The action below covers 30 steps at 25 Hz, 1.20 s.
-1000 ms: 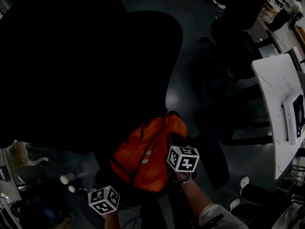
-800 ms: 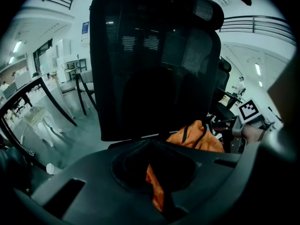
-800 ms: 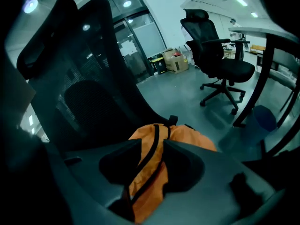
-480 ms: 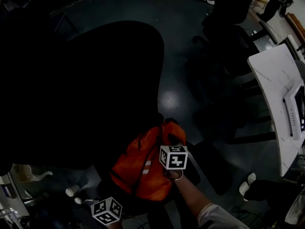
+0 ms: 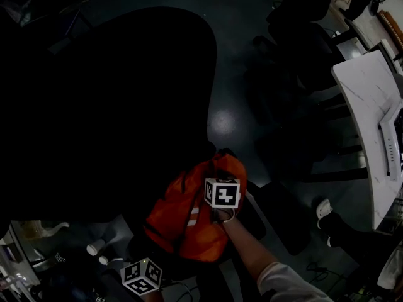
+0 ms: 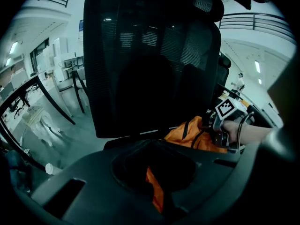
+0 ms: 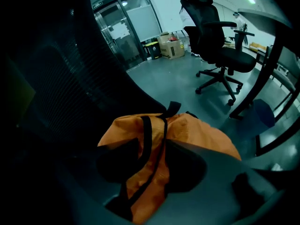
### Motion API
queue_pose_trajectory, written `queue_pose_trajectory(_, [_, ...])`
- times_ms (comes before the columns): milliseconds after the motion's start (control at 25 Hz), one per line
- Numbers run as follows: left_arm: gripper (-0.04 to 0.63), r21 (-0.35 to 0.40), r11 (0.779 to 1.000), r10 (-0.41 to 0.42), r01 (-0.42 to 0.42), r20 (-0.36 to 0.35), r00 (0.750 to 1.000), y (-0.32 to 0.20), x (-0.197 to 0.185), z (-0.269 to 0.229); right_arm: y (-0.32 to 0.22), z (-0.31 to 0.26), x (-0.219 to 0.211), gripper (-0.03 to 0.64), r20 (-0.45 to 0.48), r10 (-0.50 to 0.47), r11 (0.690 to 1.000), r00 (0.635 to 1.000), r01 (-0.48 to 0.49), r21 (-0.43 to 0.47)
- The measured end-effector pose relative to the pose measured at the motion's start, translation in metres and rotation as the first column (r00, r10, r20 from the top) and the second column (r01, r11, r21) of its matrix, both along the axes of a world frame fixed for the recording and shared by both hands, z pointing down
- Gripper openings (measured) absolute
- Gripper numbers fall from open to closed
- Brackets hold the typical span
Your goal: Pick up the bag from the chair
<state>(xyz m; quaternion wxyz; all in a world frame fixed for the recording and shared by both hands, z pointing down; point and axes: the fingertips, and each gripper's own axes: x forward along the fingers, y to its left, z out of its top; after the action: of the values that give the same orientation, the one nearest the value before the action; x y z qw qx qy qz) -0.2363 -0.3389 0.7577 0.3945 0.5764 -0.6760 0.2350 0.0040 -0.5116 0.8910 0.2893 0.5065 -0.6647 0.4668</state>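
An orange bag [image 5: 182, 216] with black straps lies on the seat of a black office chair [image 5: 126, 106], whose tall mesh back [image 6: 150, 60] rises behind it. My left gripper [image 5: 151, 257] is at the bag's near end. In the left gripper view its jaws [image 6: 157, 191] stand almost together with a strip of orange fabric pinched between them. My right gripper [image 5: 211, 181] is over the bag's upper right part. In the right gripper view the bag [image 7: 197, 135] fills the gap between the jaws [image 7: 145, 191], fabric and a strap bunched there.
A white desk [image 5: 368, 106] stands at the right with a device on it. A second black office chair [image 7: 211, 27] stands on the grey floor beyond, cardboard boxes [image 7: 168, 45] by glass doors. White cups [image 5: 93, 249] sit on the floor at the lower left.
My right gripper has shifted a little up and left over the bag. My left gripper has dropped slightly lower in the head view. The bag stays on the seat.
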Motion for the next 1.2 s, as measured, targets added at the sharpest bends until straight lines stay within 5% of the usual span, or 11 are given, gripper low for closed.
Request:
queue_pose_trajectory(360, [0.012,0.001,1.000,-0.003,0.003,0.007,1.000,0.006,-0.007,-0.002,0.005,0.005,0.007,0.051,-0.024,0.039,0.999,0.999,-0.038,0.008])
queue_pose_trajectory(720, [0.012,0.024,1.000,-0.019,0.020,-0.039,0.999,0.018,0.011,-0.016,0.024,-0.051,0.010,0.040,-0.044,0.010,0.992,0.999,-0.005,0.127])
queue_pose_trajectory(1200, [0.012,0.121,0.991,-0.057,0.065,-0.065,0.996,0.063,0.007,-0.087,0.094,-0.143,-0.013,0.040,-0.041,-0.071,0.981,0.997,0.078,0.179])
